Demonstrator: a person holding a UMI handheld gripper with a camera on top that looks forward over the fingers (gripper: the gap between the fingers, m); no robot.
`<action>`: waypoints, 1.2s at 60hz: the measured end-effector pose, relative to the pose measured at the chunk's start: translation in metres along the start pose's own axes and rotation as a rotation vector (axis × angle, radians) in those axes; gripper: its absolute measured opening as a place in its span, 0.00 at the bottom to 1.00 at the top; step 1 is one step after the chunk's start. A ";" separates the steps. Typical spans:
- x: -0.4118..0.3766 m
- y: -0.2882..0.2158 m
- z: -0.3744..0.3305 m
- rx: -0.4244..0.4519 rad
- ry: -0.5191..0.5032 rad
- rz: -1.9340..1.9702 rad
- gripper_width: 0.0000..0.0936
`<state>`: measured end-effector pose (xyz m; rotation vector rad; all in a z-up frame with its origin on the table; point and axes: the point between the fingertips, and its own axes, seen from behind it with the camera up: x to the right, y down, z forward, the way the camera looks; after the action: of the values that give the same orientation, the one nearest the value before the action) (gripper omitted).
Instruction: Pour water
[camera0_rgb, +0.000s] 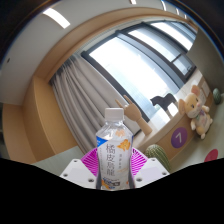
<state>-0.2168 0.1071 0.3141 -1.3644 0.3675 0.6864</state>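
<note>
The gripper (113, 163) holds a water bottle (113, 145) upright between both pads; curtains (85, 95) hang well behind.

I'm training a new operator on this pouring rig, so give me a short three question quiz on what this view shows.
1. True or false: the bottle is lying on its side.
2. The gripper fingers are: A) open and empty, B) shut on the bottle, C) out of view.
3. Fill in: the bottle's cap is ____ in colour.

Key
1. False; it stands upright between the fingers.
2. B; both pads press its sides.
3. White.
</note>
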 end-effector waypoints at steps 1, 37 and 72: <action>0.001 -0.005 0.001 -0.011 0.018 -0.062 0.39; 0.287 -0.042 -0.048 -0.170 0.560 -0.704 0.39; 0.323 -0.002 -0.066 -0.190 0.528 -0.629 0.72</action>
<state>0.0371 0.1185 0.1048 -1.7222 0.2657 -0.1736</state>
